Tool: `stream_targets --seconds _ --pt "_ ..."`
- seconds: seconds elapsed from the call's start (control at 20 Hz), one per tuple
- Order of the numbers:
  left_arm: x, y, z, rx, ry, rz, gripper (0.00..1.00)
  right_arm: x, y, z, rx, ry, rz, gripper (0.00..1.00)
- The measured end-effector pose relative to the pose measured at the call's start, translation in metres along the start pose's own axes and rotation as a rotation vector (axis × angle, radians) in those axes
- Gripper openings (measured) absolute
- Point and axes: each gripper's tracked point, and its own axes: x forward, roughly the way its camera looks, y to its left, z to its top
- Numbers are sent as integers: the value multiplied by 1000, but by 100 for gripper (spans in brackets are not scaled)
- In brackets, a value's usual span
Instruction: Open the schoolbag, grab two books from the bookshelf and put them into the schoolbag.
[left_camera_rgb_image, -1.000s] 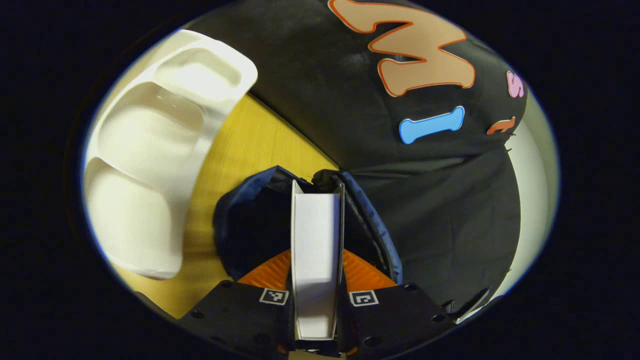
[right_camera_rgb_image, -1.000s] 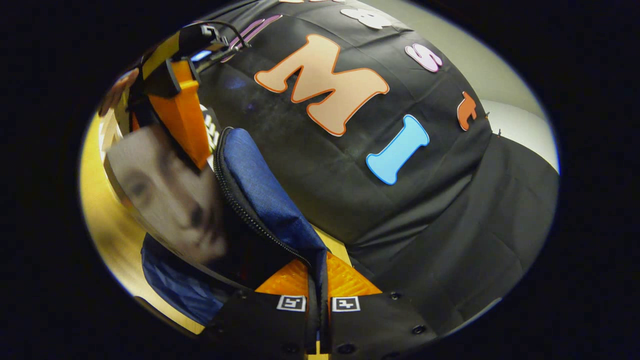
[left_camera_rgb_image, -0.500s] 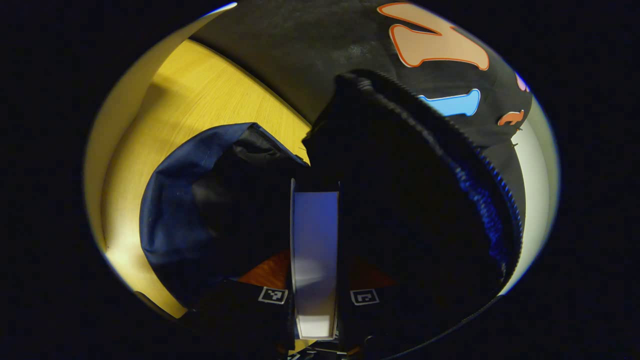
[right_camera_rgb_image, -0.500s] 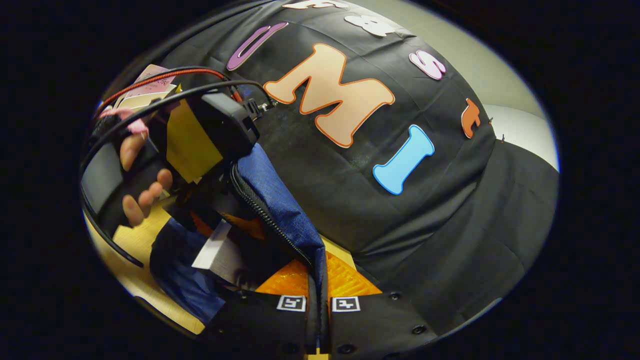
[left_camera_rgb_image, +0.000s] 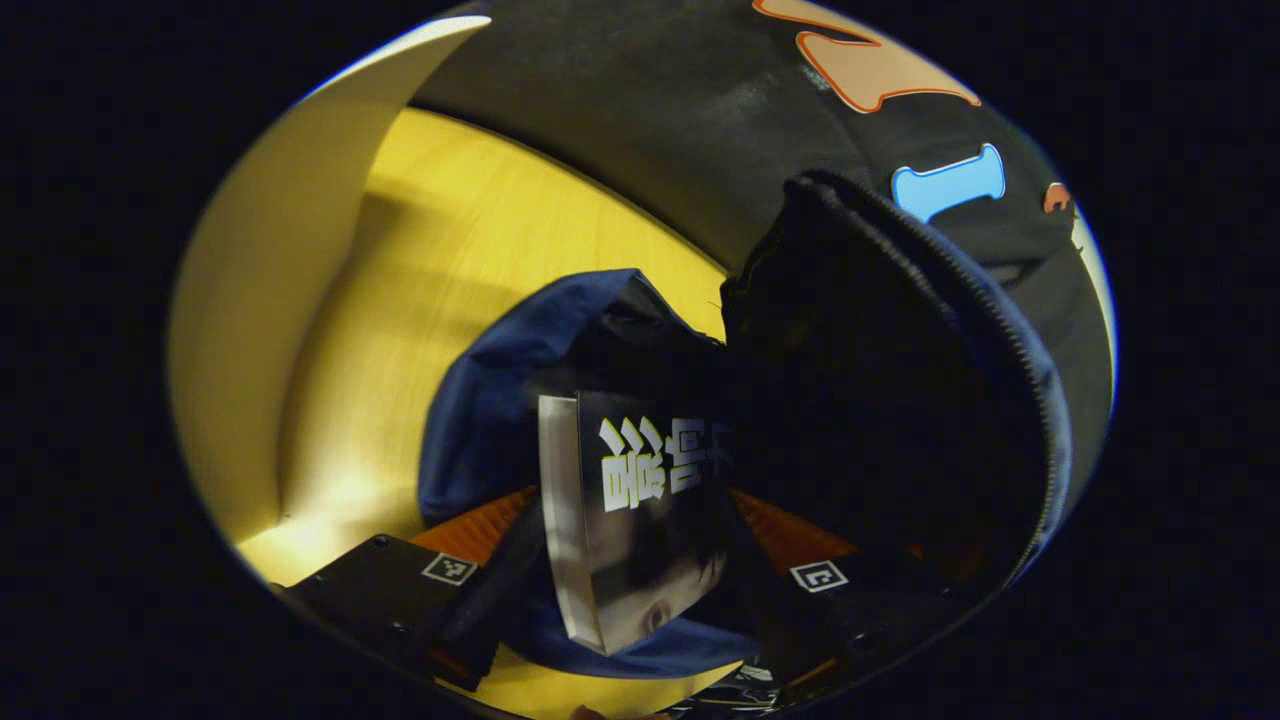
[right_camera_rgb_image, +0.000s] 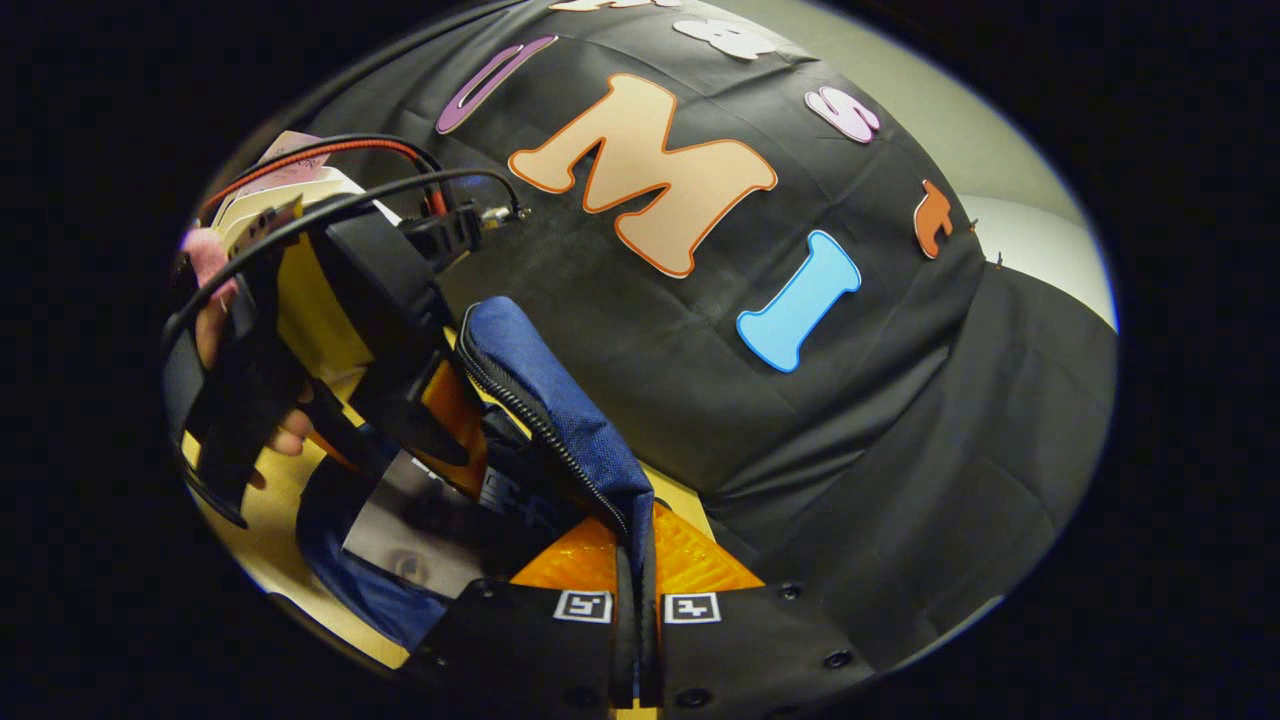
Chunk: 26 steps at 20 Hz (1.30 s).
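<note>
In the left gripper view we record, at far left, a pale cream upright panel (left_camera_rgb_image: 270, 300) standing on the yellow wood-grain tabletop (left_camera_rgb_image: 450, 280), which runs back to the black cloth booth wall (left_camera_rgb_image: 640, 130). Moving right, the dark blue fabric schoolbag (left_camera_rgb_image: 490, 400) lies on that tabletop with its mouth open and its interior dark. A black-covered book with white page edges (left_camera_rgb_image: 630, 510) sits tilted in the opening, its cover turned up toward the camera. The left gripper (left_camera_rgb_image: 640, 560) has its jaws spread wide, one finger on each side of the book and neither pressing on it; we judge the book released. To the right, the schoolbag's zippered flap (left_camera_rgb_image: 960, 330) stands raised, its zip teeth running along the edge. In the right gripper view we note, at left, a person's hand (right_camera_rgb_image: 215, 320) around the left gripper's handle, with black and red cables (right_camera_rgb_image: 330, 160) looping above it, and the book lying in the bag mouth below. At centre, the right gripper (right_camera_rgb_image: 635, 590) has its jaws clenched on the blue zippered edge of the schoolbag, holding it up. Right of that, the black cloth wall hangs in folds, with a pale grey room wall (right_camera_rgb_image: 1010, 170) behind.
</note>
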Motion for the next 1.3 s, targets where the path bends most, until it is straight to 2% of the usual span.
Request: stream_targets --seconds 0.05,0.2,0.4,0.6,0.85,0.95,1.1,1.3 --pt "-10 -1 -1 7 5 6 97 1 1 -4 1 7 6 4" --pt "-39 2 -7 66 31 18 97 -3 1 -6 -5 4 12 4" --pt "-95 0 -14 140 32 -2 96 -4 1 -7 -19 -1 22 5" --pt "-138 -3 -20 136 59 -26 96 -5 3 -8 -43 -1 22 6" --pt "-193 7 1 120 67 11 96 -3 8 -8 -61 6 16 5" --pt "-221 16 13 124 88 35 96 -2 10 -8 -73 4 21 5" --pt "-262 42 38 143 116 110 96 -2 13 -7 -99 2 26 5" --pt "-310 78 81 155 82 235 97 -1 15 -9 -117 8 19 5"
